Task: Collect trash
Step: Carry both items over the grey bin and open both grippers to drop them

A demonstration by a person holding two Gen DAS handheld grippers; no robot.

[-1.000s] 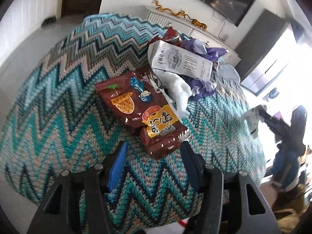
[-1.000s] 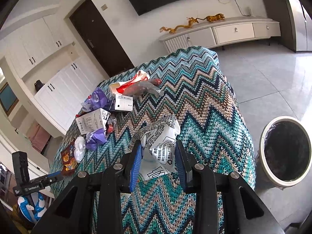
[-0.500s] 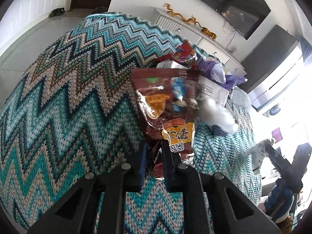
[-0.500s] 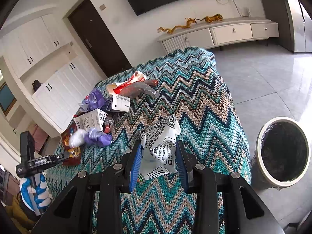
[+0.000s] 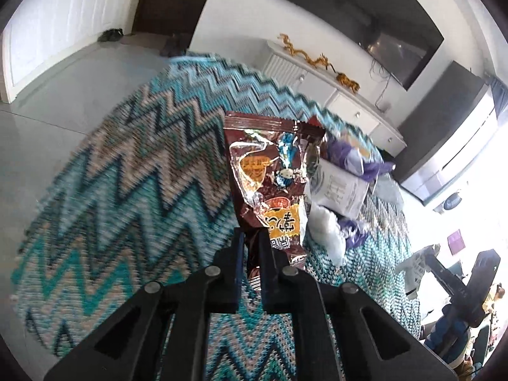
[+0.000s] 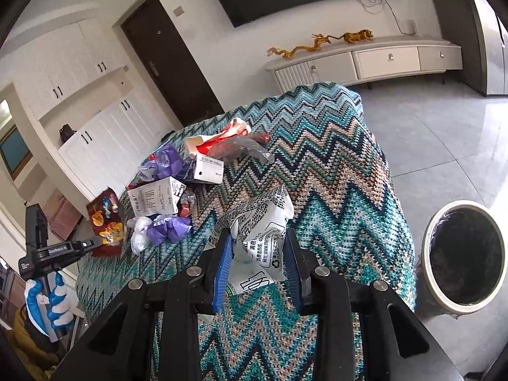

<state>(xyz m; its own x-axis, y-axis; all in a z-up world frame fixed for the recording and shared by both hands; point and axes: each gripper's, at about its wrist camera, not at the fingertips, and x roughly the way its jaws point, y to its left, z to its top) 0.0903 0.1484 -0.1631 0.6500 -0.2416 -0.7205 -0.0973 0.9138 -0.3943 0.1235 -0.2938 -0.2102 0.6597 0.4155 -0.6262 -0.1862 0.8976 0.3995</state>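
Crumpled white carton (image 6: 265, 238) in right claw (image 6: 257, 266)

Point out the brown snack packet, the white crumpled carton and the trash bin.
brown snack packet (image 5: 270, 171), left wrist view, printed front.
white crumpled carton (image 6: 263, 231), right wrist view, printed face.
trash bin (image 6: 428, 254), right wrist view, pale rim.

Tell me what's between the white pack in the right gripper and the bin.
Only bare zigzag cloth and floor separate the white pack from the bin, per the right wrist view.

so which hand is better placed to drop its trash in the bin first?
Right, probably. The right gripper already clamps the white printed wrapper, and the bin stands open on the floor beside it. The left gripper holds the brown snack bag across the table, with no bin in its view.
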